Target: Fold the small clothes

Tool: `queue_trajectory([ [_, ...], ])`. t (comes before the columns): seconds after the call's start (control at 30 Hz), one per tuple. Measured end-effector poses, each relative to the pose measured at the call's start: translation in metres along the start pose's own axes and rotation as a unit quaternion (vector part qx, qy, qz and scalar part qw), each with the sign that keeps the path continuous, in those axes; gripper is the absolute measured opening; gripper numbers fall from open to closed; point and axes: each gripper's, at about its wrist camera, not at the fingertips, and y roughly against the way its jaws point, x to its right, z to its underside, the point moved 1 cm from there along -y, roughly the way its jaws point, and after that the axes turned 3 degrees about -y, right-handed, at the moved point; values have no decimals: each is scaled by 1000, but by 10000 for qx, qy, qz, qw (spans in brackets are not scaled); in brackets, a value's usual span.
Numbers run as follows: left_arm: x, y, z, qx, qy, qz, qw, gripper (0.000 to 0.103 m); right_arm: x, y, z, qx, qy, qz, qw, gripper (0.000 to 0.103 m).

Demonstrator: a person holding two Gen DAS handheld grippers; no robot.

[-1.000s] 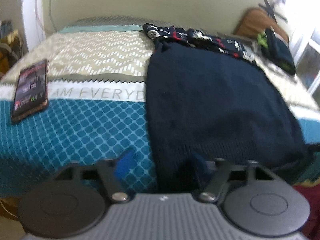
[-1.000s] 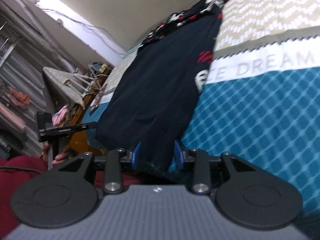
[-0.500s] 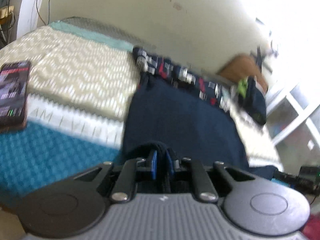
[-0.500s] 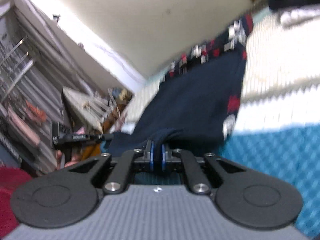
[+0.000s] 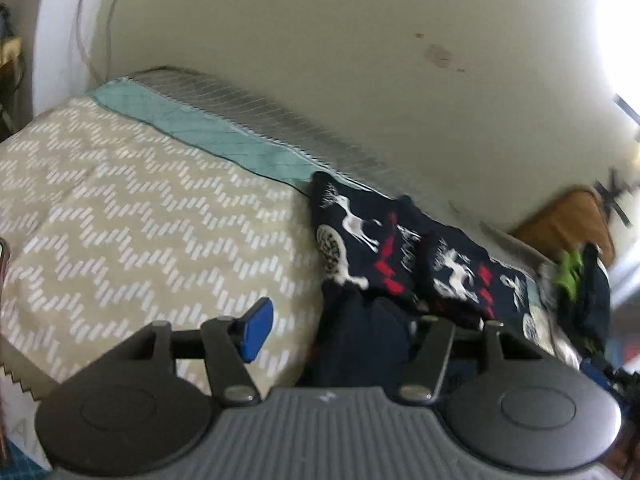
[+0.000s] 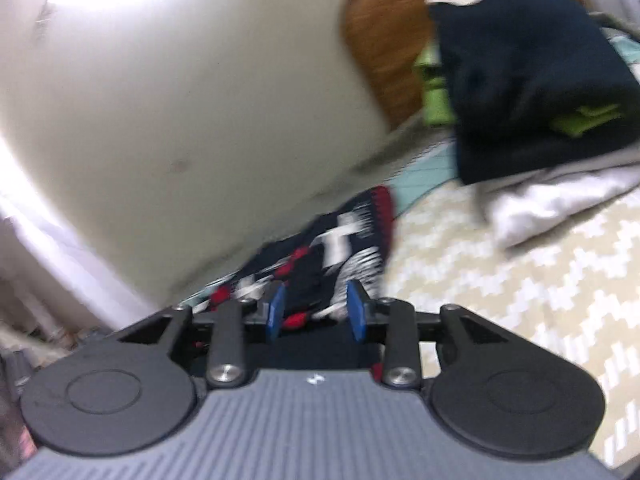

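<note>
Soft daylight blows out the upper corners; both fisheye views curve at edges, right view motion-blurred.

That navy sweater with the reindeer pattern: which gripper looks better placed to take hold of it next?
Probably the right gripper: its open blue fingers sit either side of the sweater. The left gripper is open too, with one finger over bare bedspread.

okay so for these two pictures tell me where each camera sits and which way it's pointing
Left wrist: sits behind the left gripper, low over the bed, facing the wall; open fingers show, navy cloth bunched between.
Right wrist: sits behind the right gripper, also low over the bed, facing the wall and a folded clothes pile; fingers open.
Shared: the patterned sweater along the wall and the chevron bedspread.
</note>
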Motion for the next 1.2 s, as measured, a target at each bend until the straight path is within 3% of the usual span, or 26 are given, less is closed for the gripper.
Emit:
queue_trajectory([
  [0.1, 4, -3, 10, -22, -545, -228, 9983, 60, -25, -1, 17, -347, 1014, 206, 9940, 44],
  [0.17, 9, -9, 15, -156, -744, -265, 9968, 60, -33, -9, 26, -538, 1489, 487, 9862, 58],
  [0.27, 29, -18, 24, -170, -1302, -352, 9907, 46, -23, -24, 34, -687, 1700, 808, 9797, 58],
  [0.3, 35, -22, 28, -198, -1533, -434, 9870, 22, -18, -30, 36, -781, 1769, 946, 9766, 55],
  [0.33, 42, -28, 33, -282, -1779, -511, 9823, 8, -18, -36, 41, -885, 1888, 1079, 9721, 25],
  [0.37, 48, -33, 39, -339, -2008, -621, 9771, 7, -15, -40, 44, -932, 1998, 1171, 9684, 8],
  [0.43, 53, -36, 46, -207, -2271, -815, 9702, 7, -15, -32, 41, -568, 1890, 1156, 9735, 8],
  [0.5, 43, -29, 39, -9, -2032, -843, 9755, 7, -13, -18, 30, -17, 1736, 1282, 9764, 7],
  [0.57, 26, -27, 29, 134, -1522, -909, 9841, 7, -4, -20, 26, 56, 1603, 1408, 9770, 7],
  [0.63, 17, -42, 27, -32, -1259, -935, 9876, 8, 5, -38, 33, -386, 1790, 1717, 9680, 8],
  [0.7, 21, -45, 33, 27, -1341, -1082, 9850, 12, 0, -37, 38, -237, 2150, 1868, 9583, 21],
  [0.73, 25, -42, 35, 62, -1478, -1123, 9826, 14, -3, -34, 35, -212, 2222, 1958, 9549, 32],
  [0.77, 27, -38, 36, 108, -1563, -1115, 9813, 16, -5, -27, 32, -69, 2197, 1949, 9559, 39],
  [0.87, 26, -21, 33, 300, -1479, -1072, 9827, 20, -14, -7, 22, 276, 2081, 1676, 9632, 40],
  [0.97, 32, -5, 24, 497, -1323, -844, 9864, 20, -30, -5, 20, 112, 2033, 1181, 9719, 41],
  [1.1, 59, -6, 24, 534, -1511, -246, 9868, 20, -59, -45, 38, -884, 1788, 62, 9799, 39],
  [1.2, 82, -27, 36, 114, -1830, 165, 9829, 20, -75, -85, 58, -1615, 1742, -449, 9703, 39],
])
